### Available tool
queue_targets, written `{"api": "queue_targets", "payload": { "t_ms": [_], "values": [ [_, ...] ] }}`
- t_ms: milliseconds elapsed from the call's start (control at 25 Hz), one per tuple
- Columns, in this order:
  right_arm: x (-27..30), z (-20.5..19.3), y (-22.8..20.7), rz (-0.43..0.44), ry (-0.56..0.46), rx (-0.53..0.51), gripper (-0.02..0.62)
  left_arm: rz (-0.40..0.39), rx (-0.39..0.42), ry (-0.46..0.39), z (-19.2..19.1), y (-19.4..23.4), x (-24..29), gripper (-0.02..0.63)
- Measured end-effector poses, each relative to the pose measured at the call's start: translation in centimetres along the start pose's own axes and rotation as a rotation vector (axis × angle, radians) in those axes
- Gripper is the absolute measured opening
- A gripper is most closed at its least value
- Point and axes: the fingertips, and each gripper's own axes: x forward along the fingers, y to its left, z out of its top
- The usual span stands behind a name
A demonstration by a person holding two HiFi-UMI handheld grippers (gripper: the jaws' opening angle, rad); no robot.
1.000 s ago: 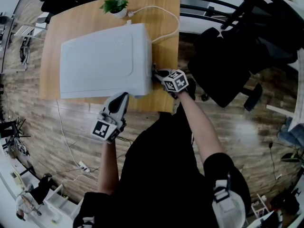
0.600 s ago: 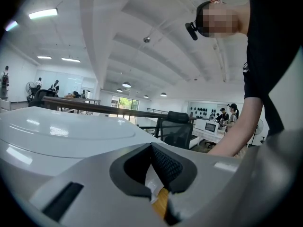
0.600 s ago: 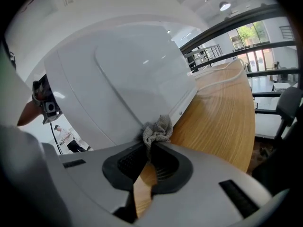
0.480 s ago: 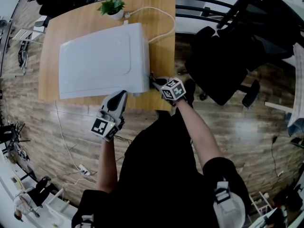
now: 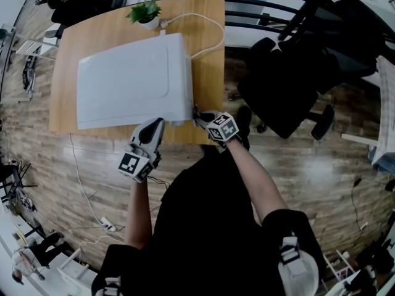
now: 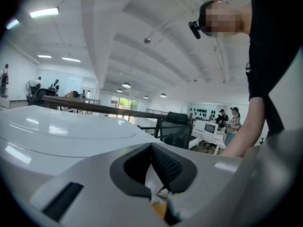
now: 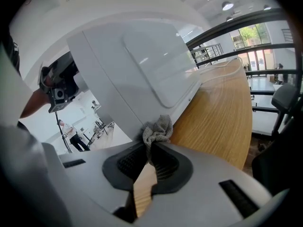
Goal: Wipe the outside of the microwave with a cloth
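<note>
Head view, first entry?
— Microwave (image 5: 133,82), white, one, on a wooden table (image 5: 65,73). It takes up most of the tabletop.

Other stock on that table?
— Potted plant (image 5: 146,11) at the far edge. White cable (image 5: 207,26) looping from the microwave's far right corner.

Off the table?
— Black office chair (image 5: 290,91), to the right, on plank flooring.

Right gripper (image 5: 207,117), condition?
— At the microwave's near right corner. In the right gripper view its jaws are clamped tight on a grey cloth (image 7: 158,129). A bunched end sticks out past the tips.

Cloth, location?
— Held against the microwave's right side wall, low down, where the wall meets the table. It is seen from the right gripper view; in the head view it is too small to pick out.

Left gripper (image 5: 148,137), condition?
— Just beside the microwave's near edge, jaws pointing at it. In the left gripper view the pads meet at the tips with nothing gripped between them. The microwave's top fills the left of that view.
</note>
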Motion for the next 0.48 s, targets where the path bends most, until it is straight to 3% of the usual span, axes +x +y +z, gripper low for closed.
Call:
{"api": "queue_targets", "payload": {
  "t_ms": [480],
  "values": [
    [-0.9, -1.4, 1.0, 0.028, 0.007, 0.024, 0.028, -0.006, -0.004, -0.002, 0.1, -0.1, 0.1, 0.002]
  ]
}}
